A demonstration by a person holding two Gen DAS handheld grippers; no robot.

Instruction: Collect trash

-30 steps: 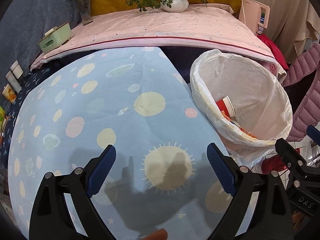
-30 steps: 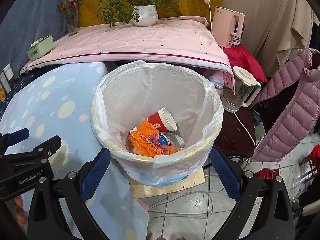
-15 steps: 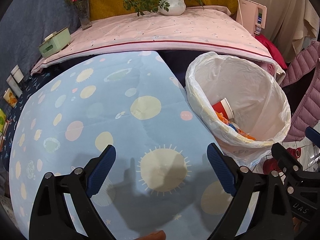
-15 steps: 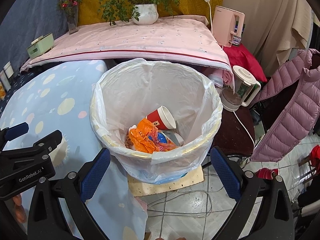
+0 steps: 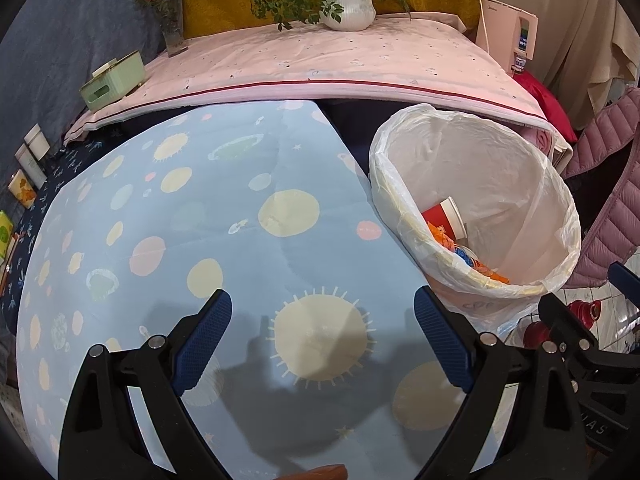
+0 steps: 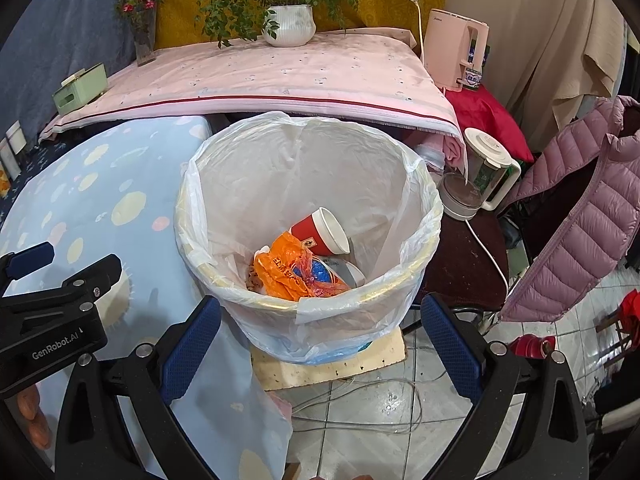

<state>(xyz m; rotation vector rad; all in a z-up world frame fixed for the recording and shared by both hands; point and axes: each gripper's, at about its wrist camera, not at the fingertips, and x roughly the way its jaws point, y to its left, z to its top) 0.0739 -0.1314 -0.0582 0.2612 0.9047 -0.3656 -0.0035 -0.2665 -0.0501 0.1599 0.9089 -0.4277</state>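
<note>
We hold both the left gripper (image 5: 322,338) and the right gripper (image 6: 320,344) released and empty (nothing grasped) beside the lined bin (image 6: 416,280), since the red cup (image 6: 320,232) and orange wrapper (image 6: 288,272) already lie inside.

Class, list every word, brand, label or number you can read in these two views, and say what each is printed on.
"GenRobot.AI": on the left gripper body, in the right wrist view.
"AS": partial letters on the right gripper body, in the left wrist view.
Orange bag print: too crumpled to read.
Pink water dispenser logo, jar label: too small.
</note>
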